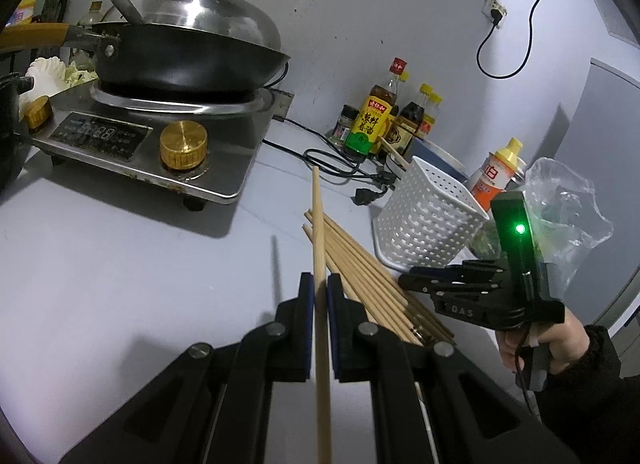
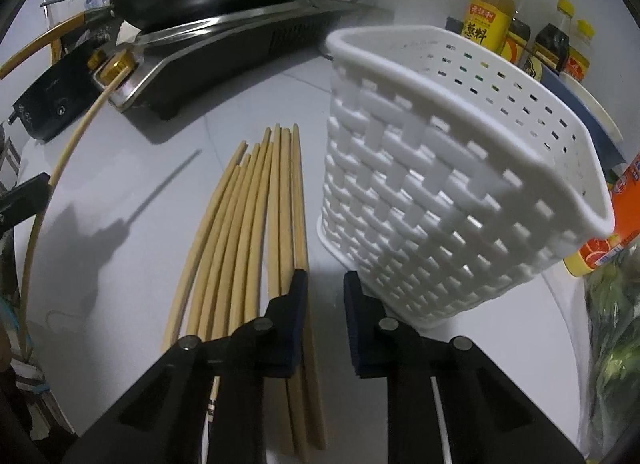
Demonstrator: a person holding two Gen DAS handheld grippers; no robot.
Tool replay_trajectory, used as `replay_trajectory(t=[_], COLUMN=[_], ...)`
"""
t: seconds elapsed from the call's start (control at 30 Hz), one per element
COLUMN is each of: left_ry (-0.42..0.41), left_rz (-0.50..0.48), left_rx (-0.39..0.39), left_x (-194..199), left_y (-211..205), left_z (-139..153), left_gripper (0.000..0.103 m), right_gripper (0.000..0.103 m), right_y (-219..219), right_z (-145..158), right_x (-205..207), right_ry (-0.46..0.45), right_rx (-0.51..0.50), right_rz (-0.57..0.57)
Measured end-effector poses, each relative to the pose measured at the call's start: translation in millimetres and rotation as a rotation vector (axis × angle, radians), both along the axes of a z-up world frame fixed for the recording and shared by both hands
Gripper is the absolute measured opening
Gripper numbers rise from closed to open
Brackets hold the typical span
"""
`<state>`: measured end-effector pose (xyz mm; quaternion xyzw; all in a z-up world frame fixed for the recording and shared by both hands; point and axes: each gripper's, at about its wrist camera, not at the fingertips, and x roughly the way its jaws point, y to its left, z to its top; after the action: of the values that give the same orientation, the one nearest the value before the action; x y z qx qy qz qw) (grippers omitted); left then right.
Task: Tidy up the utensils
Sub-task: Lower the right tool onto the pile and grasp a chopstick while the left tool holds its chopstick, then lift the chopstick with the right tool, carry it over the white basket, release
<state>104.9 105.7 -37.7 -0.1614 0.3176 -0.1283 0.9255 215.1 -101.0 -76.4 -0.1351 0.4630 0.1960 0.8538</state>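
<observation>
Left gripper (image 1: 320, 284): jaws clamped on a single chopstick (image 1: 318, 232), pads pressing both sides. The stick runs up between the fingers, tip raised off the counter (image 1: 120, 264), pointing toward the stove (image 1: 132, 144).

Right gripper (image 2: 325, 284): jaws parted by a narrow gap with nothing between the pads. Its left finger sits over the rightmost stick of the chopstick pile (image 2: 248, 232); whether it touches, cannot tell. A gloved or sleeved hand (image 1: 544, 344) holds it, seen from the left wrist.

White woven basket (image 2: 440, 184): upright on the counter, just right of the pile; the visible interior looks empty. In the right wrist view its base is close to the right finger.

Pile: roughly ten wooden chopsticks lying flat and fanned out, between the basket and the left gripper.

Around the basket:
- Behind it: sauce bottles (image 1: 372, 116), grouped against the wall.
- Far side, to the right: orange bottle (image 1: 496, 172) and clear plastic bag (image 1: 568, 208) with greens inside.
- To the left, well apart: stove with black wok (image 1: 188, 60) and steel lid (image 1: 208, 16), brass knob (image 1: 183, 144) on front.
- Black power cord (image 1: 340, 168) lies on the counter between stove and basket.
</observation>
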Motion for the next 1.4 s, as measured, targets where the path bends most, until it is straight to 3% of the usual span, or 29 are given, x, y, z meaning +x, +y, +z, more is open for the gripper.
replay_trajectory(t=[0.37,0.43,0.63,0.93,1.13,1.4], left_ry=[-0.006,-0.007,-0.016,-0.047,-0.068,-0.094], left_rz=[0.017,0.024,0.039,0.048,0.048,0.054], left_rx=[-0.011,-0.012,-0.003,0.017,0.031,0.04], left_x=[-7.7,-9.1,-11.4,-14.1,-12.3,-1.5], left_y=[7.1,8.0,7.0,0.4,-3.8,-6.4], left_z=[2.5,3.4,9.6,29.7,45.5,63.1], left_gripper=[0.006,0.006,0.006,0.006,0.006,0.006], right_gripper=[0.016,0.006,0.006,0.006,0.006,0.006], right_y=[15.4,17.6,22.6,20.9,17.5,-7.6], right_z=[-6.6,-6.7,-1.7,44.2,98.2,142.3], right_x=[13.5,13.0,2.5,-19.6,-36.3,-5.2], right_ry=[0.01,0.003,-0.035,-0.108,-0.207,-0.289], right_rx=[0.035,0.036,0.051,0.146,0.228,0.274], right_rz=[0.002,0.012,0.031,0.084,0.104,0.054])
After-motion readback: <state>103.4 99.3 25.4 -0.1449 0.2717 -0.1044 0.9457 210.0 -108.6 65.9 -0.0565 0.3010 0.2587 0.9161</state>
